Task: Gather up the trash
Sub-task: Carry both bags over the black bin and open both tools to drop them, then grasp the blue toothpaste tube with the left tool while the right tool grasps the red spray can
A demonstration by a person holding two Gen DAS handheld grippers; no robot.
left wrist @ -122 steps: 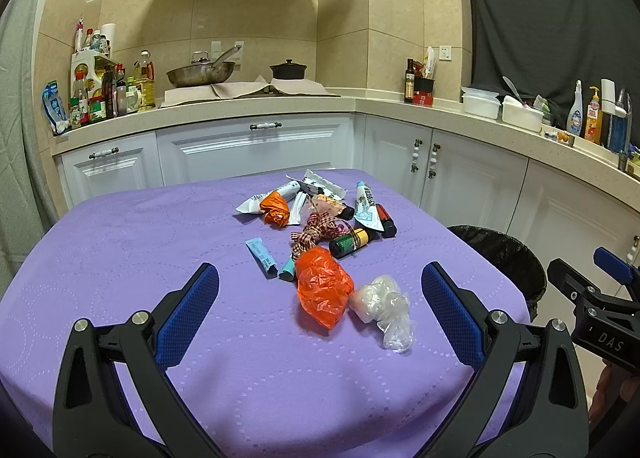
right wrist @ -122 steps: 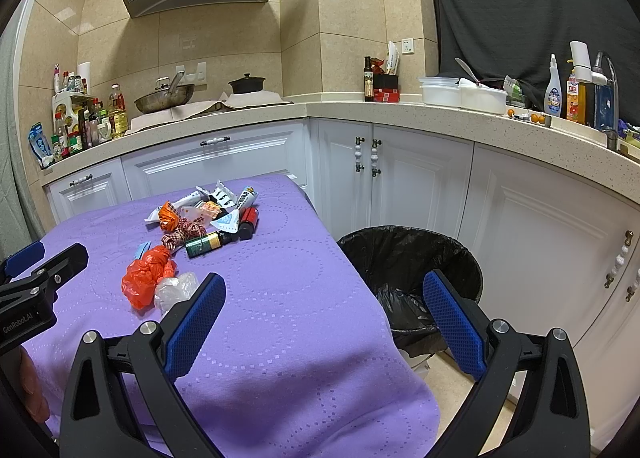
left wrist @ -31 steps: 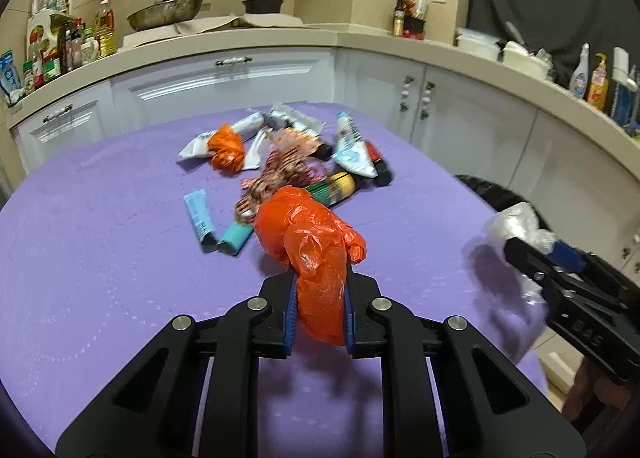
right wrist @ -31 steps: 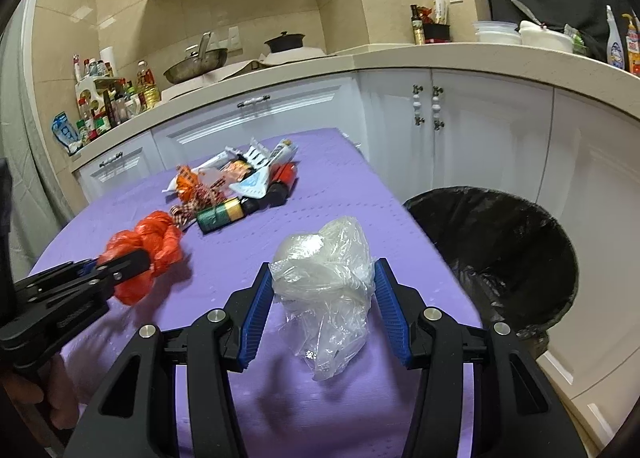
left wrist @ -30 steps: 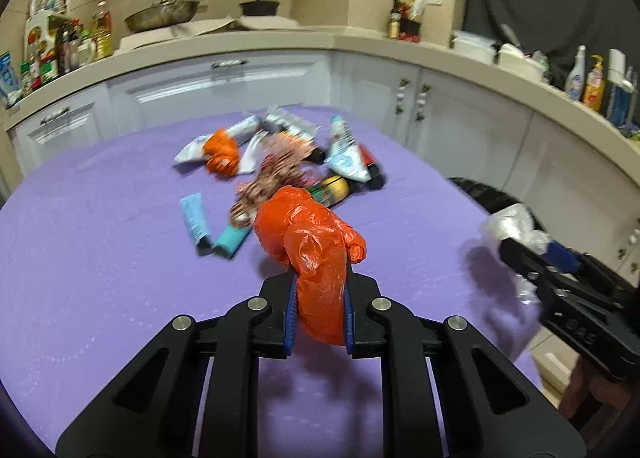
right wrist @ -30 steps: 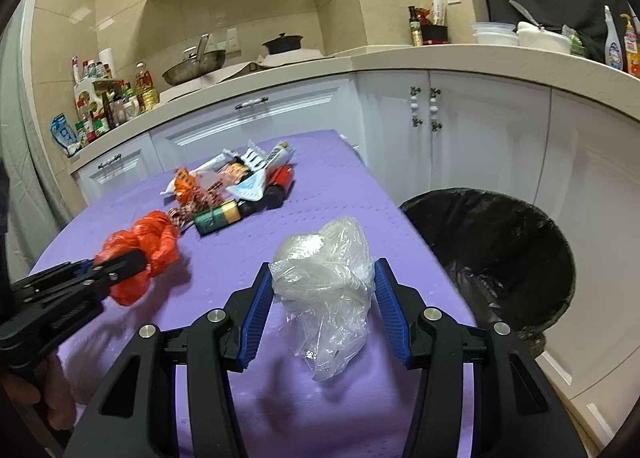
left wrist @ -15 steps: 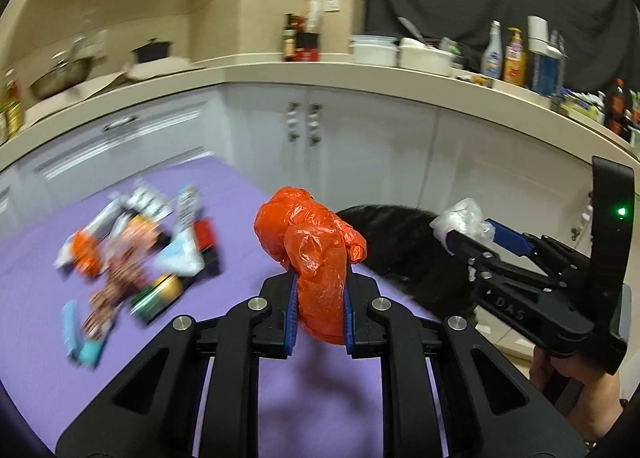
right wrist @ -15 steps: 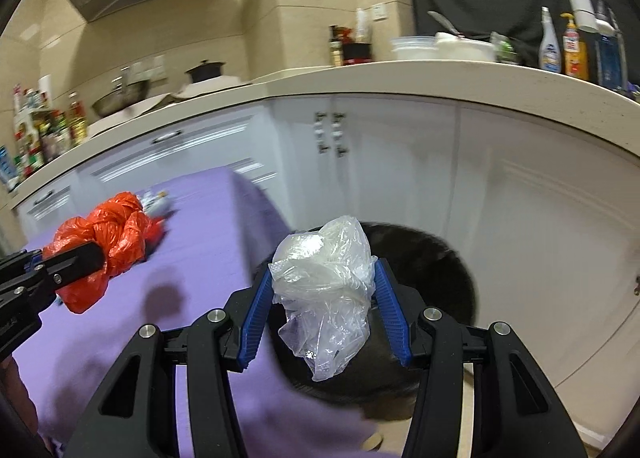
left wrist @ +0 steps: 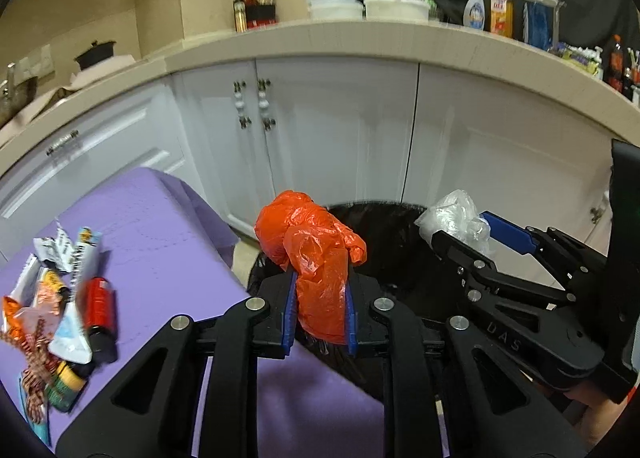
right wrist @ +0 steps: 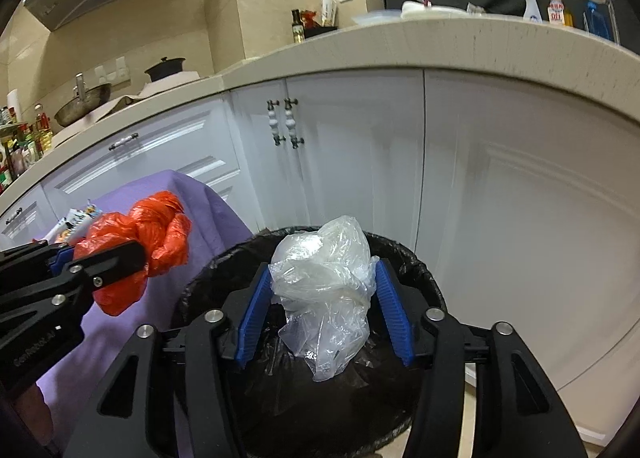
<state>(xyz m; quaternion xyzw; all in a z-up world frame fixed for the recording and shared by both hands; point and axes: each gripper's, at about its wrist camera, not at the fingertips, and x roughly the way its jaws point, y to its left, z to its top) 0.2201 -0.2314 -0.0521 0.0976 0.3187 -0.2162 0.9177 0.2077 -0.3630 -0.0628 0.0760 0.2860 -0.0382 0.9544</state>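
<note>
My left gripper [left wrist: 319, 290] is shut on a crumpled orange plastic bag [left wrist: 316, 258] and holds it over the near rim of the black-lined trash bin [left wrist: 384, 234]. The orange bag also shows in the right wrist view [right wrist: 140, 246]. My right gripper [right wrist: 324, 298] is shut on a crumpled clear plastic bag [right wrist: 324, 270] right above the bin's opening [right wrist: 416, 270]. The clear bag also shows in the left wrist view [left wrist: 456, 218]. A pile of tubes, wrappers and small bottles [left wrist: 68, 306] lies on the purple table [left wrist: 160, 242] at the left.
White cabinets [left wrist: 340, 138] and a beige counter [left wrist: 360, 38] with bottles and containers stand behind the bin. The table edge [right wrist: 208, 210] lies just left of the bin. A pan and pot [right wrist: 84, 98] sit on the far counter.
Both grippers have closed on their bags, lifted them off the table and swung right. They now hang over the trash bin instead of the table.
</note>
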